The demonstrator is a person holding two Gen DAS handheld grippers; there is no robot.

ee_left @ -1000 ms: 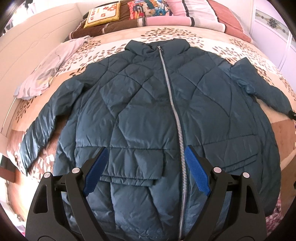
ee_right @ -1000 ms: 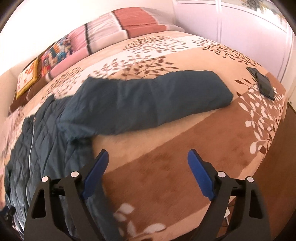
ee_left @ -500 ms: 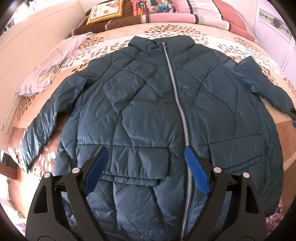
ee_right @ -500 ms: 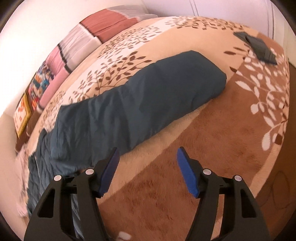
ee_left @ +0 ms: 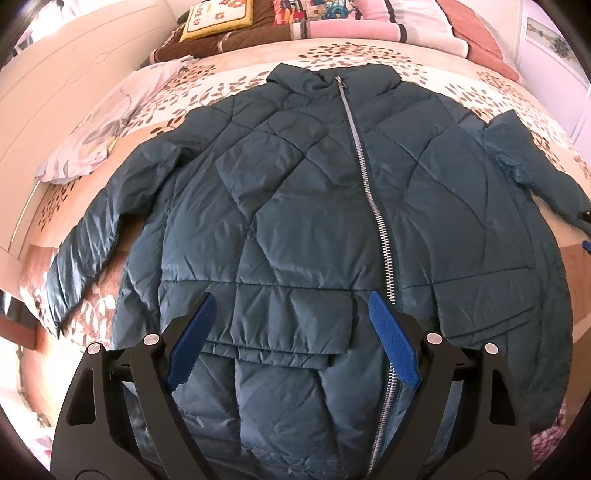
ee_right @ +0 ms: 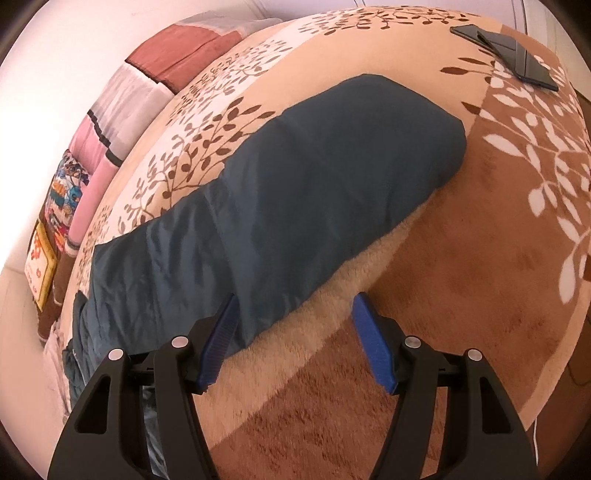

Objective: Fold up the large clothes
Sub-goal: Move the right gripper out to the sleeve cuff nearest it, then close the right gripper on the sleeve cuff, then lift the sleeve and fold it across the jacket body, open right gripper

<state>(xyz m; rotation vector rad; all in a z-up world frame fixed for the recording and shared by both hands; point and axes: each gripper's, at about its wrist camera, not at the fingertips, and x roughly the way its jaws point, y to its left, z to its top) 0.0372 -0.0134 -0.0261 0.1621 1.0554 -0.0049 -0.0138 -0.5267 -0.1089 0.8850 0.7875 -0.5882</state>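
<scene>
A dark teal quilted puffer jacket [ee_left: 295,206] lies face up and zipped on the bed, collar at the far end, both sleeves spread out. My left gripper [ee_left: 291,339] is open and empty, hovering over the jacket's lower front by the pocket flap. In the right wrist view the jacket's right sleeve [ee_right: 317,192] lies stretched across the bedspread. My right gripper [ee_right: 295,339] is open and empty, close above the sleeve's near edge, its left finger over the fabric.
The bed has a beige and brown leaf-print bedspread [ee_right: 480,258]. Pillows and folded quilts [ee_left: 332,22] line the headboard end. A pale garment [ee_left: 103,125] lies left of the jacket. Dark flat devices [ee_right: 509,55] lie near the bed's far corner.
The right gripper has moved in toward the sleeve, which now fills more of its view, and its jaws have narrowed a little. The left gripper has drawn back slightly over the jacket.
</scene>
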